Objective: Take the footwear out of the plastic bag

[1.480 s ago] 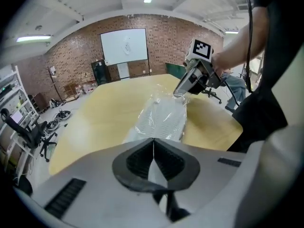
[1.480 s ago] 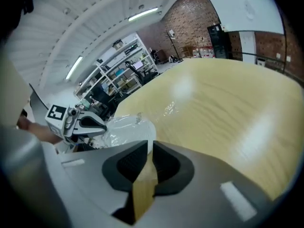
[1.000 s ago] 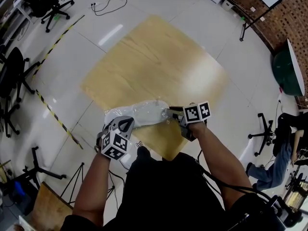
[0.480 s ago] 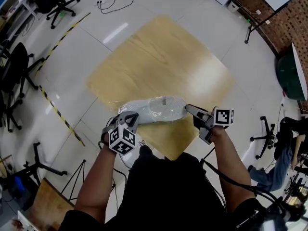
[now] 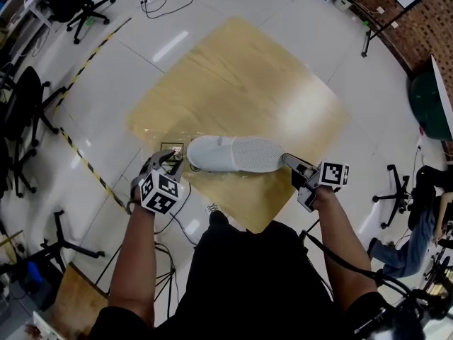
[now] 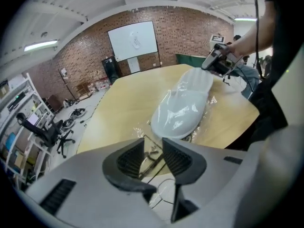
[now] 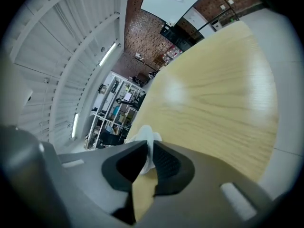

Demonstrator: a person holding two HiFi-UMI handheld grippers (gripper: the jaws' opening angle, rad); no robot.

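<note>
A white shoe (image 5: pixel 233 153) hangs over the near edge of the wooden table (image 5: pixel 241 76), its dotted sole turned up. My right gripper (image 5: pixel 288 163) is shut on its heel end; its jaws have just been closing, and a white edge of the shoe (image 7: pixel 144 144) shows between them (image 7: pixel 148 158). The clear plastic bag (image 6: pixel 142 129) lies crumpled around the toe end. My left gripper (image 5: pixel 170 163) is at the toe, its jaws just opened; bag film hangs loose between them (image 6: pixel 153 151), unpressed. The shoe (image 6: pixel 183 110) looks glossy there.
Office chairs (image 5: pixel 71 2) and cables lie on the floor at the back left. Black-and-yellow tape (image 5: pixel 78 158) runs along the floor left of the table. A seated person (image 5: pixel 410 239) and a green object (image 5: pixel 425 105) are at the right.
The shoe has slid right and turned sole-up, coming out of the glossy bag. My right gripper closed on its heel and pulled right. My left gripper moved left and opened.
</note>
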